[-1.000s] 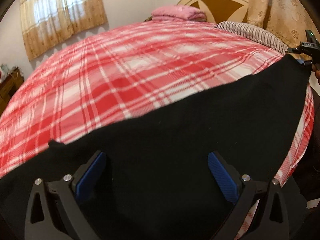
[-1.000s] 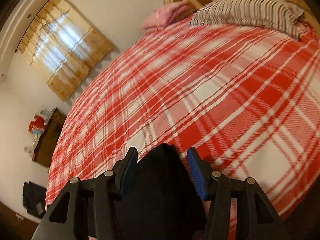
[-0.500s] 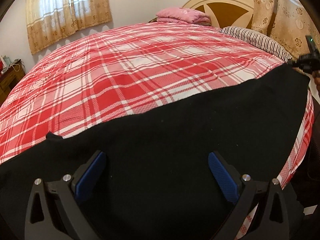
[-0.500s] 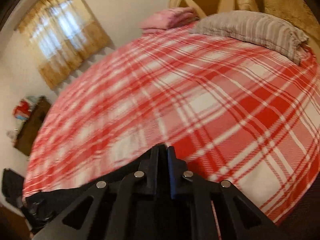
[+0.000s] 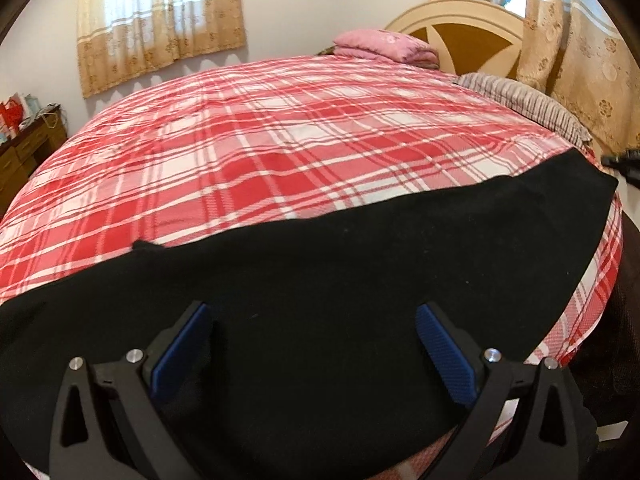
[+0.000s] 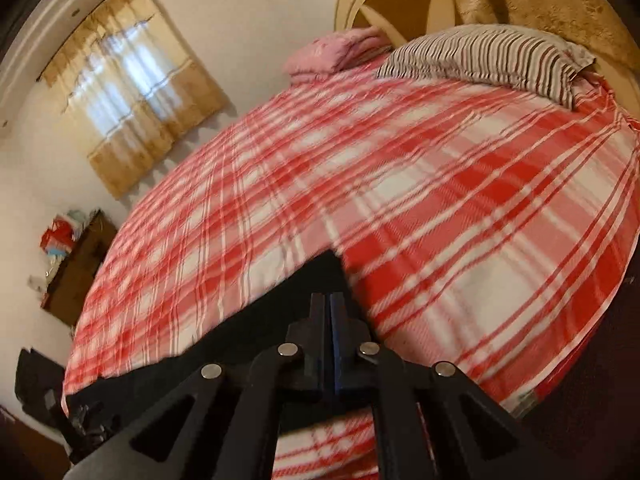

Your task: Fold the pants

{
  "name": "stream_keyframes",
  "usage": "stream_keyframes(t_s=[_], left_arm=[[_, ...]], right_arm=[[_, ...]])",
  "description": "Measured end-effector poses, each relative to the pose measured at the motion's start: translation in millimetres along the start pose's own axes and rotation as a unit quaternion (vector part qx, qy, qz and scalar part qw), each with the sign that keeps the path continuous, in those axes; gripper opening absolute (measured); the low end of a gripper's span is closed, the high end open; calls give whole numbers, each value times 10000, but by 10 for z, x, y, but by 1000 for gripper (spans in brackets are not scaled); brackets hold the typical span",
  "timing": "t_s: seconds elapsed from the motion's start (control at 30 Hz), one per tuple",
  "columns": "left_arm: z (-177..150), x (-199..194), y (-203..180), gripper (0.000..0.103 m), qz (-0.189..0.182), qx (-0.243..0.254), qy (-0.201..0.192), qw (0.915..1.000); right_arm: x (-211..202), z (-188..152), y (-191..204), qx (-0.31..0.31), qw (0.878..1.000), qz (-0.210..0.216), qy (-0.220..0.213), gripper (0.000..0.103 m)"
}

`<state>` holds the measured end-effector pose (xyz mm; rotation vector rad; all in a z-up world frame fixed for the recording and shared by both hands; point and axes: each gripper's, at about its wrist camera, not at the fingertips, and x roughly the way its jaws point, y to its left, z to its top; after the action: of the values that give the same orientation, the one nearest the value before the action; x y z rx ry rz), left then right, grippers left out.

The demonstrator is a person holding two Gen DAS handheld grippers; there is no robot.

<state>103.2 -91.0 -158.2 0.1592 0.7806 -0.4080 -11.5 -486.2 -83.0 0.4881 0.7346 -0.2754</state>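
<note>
Black pants (image 5: 360,272) lie spread along the near edge of a bed with a red and white plaid cover (image 5: 280,140). My left gripper (image 5: 312,344) is open, its blue pads wide apart just above the pants' near part. My right gripper (image 6: 329,320) is shut on the black pants (image 6: 256,344) at their far right corner. That corner and the right gripper's tip (image 5: 624,160) show at the right edge of the left wrist view.
A striped pillow (image 6: 480,56) and a folded pink blanket (image 5: 384,44) lie at the head of the bed by the headboard (image 5: 460,28). A wooden cabinet (image 6: 76,268) stands by the far wall. Curtained windows (image 5: 160,20) are behind.
My right gripper closed on the corner of the pants and has started to lift it. The left gripper stayed open above the pants and tilted slightly.
</note>
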Motion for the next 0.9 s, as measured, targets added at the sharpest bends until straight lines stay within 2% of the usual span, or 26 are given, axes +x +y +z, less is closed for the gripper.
stream_keyframes(t_s=[0.07,0.2,0.23,0.27,0.3,0.33,0.4,0.53,0.57,0.7,0.8,0.9], left_arm=[[-39,29,71,103,152,-76,116,9998],[-121,4,232,103,346,-329,174,9987],[-136,-45,281,103,391,-382,121,9984],[-153,-125,346,103,474,-440,19,9979],[-166,-180,394,103,540,-478,-43,9974],[-184,-241,463,103,622,-530,-98,9966],[-230,-349,615,103,824,-606,-172,9946],[-272,-495,933,103,1284,-732,-227,9888],[-241,-539,1048,103,1493,-880,-276,9845],[-192,-681,1327,103,1703,-1085,-465,9783],[-228,-711,1515,103,2107,-1063,-443,9707],[-319,-665,1738,103,2334,-1250,-381,9636]], right_arm=[[121,-56,-30,-41,9996,-250,104,3],[39,-51,-92,184,9998,-61,-69,3],[-19,-53,-93,227,9996,13,-159,9],[-87,-57,-89,244,9993,101,-263,21],[-165,-74,-90,292,9986,245,-362,61],[-218,-93,-110,405,9976,330,-456,86],[-315,-134,-127,538,9952,575,-588,86],[-397,-232,-145,712,9930,737,-594,85],[-390,-257,-162,771,9925,774,-551,84],[-318,-349,-190,841,9910,1003,-288,60],[-277,-358,-203,871,9907,1009,-279,60],[-213,-379,-239,935,9914,898,-192,60]])
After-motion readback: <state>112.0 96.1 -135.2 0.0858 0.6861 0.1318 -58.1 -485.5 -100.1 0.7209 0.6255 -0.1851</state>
